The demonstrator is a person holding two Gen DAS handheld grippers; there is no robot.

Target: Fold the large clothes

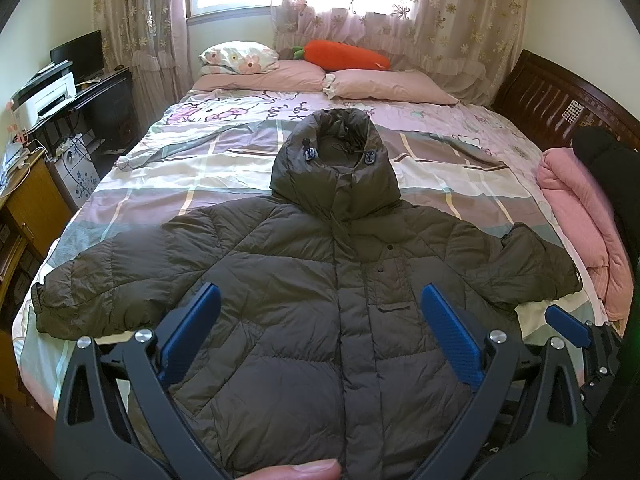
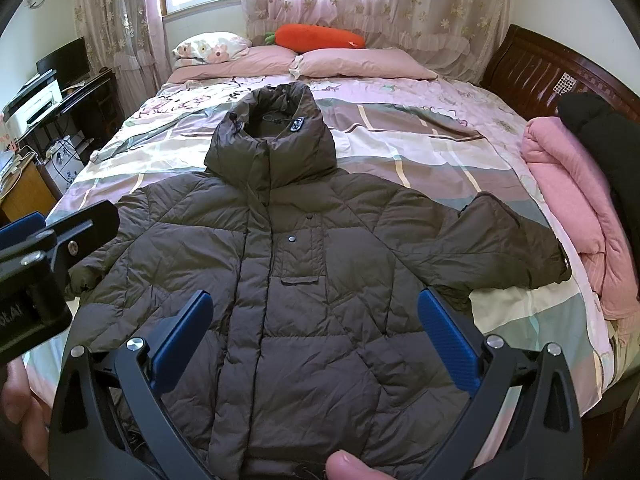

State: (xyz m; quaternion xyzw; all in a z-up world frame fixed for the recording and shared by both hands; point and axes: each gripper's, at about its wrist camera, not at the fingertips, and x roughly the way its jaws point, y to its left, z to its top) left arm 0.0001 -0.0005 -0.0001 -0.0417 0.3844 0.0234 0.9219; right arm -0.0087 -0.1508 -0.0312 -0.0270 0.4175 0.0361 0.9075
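Observation:
A dark olive hooded puffer jacket (image 1: 304, 280) lies flat, front up, on the bed, sleeves spread to both sides and hood toward the pillows; it also shows in the right wrist view (image 2: 304, 272). My left gripper (image 1: 320, 300) hovers open and empty above the jacket's lower front, its blue pads (image 1: 452, 336) wide apart. My right gripper (image 2: 314, 306) is likewise open and empty above the lower front. The right gripper's tip shows at the right edge of the left wrist view (image 1: 568, 326), and the left gripper's body at the left edge of the right wrist view (image 2: 36, 276).
The bed (image 1: 208, 168) has a patterned sheet, pink pillows (image 1: 384, 86) and an orange carrot plush (image 1: 344, 56) at the head. A pink rolled blanket (image 1: 580, 208) lies at the right edge by a wooden headboard (image 1: 552, 100). A desk with a printer (image 1: 44, 100) stands left.

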